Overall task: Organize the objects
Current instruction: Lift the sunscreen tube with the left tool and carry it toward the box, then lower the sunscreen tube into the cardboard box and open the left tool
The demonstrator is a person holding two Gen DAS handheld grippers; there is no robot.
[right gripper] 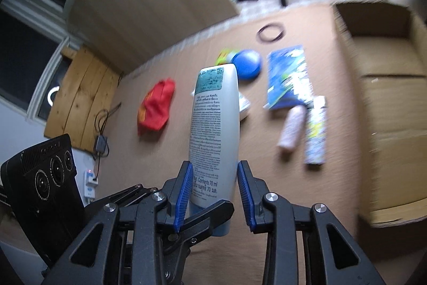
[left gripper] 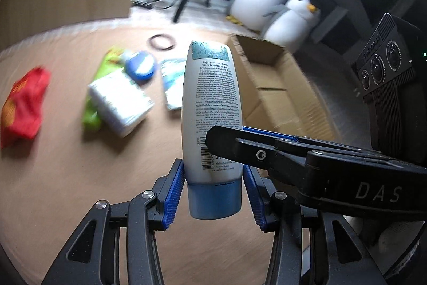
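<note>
A white bottle with a blue cap is held cap-down above the brown tabletop, and both grippers have it. My left gripper is shut on it just above the cap, blue pads against both sides. My right gripper comes in from the right and clamps the bottle a little higher. In the right wrist view the bottle stands between the right gripper's blue pads, which press on its sides. One left finger crosses below them.
An open cardboard box lies to the right. On the table are a red bag, green packet, white pack, blue round case, black ring, blue packet, pink bottle and patterned tube.
</note>
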